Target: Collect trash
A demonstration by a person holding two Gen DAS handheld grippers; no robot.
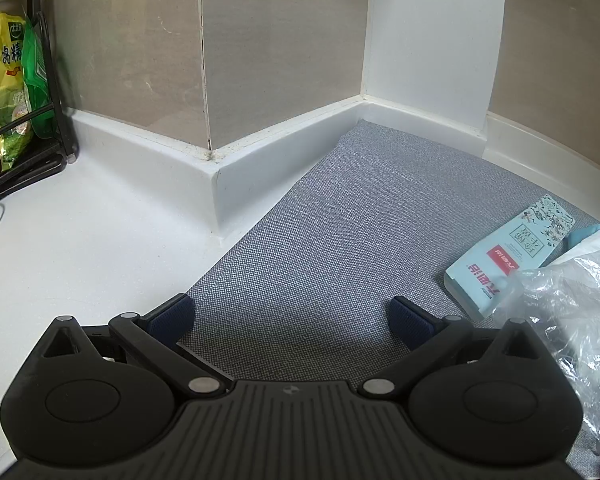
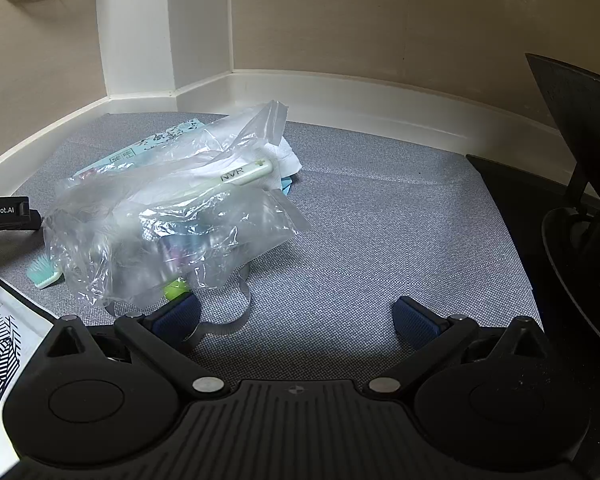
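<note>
The clear plastic bag (image 2: 168,216) of trash lies on the grey mat (image 2: 380,216), ahead-left of the right hand-held gripper (image 2: 296,314), which gapes empty; a white tube (image 2: 244,172) on it reads "NVR". Ahead-right of the left hand-held gripper (image 1: 292,316), also spread empty, a pale blue box (image 1: 508,260) carries Chinese print, judged ready for bagging

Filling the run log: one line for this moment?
left gripper: open, empty | right gripper: open, empty | clear plastic bag: on grey mat, ungrasped

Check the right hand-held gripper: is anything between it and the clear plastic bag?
Nothing visible blocks it. The right hand-held gripper is open over the grey mat, with the clear plastic bag just ahead to its left, near its left fingertip.
</note>
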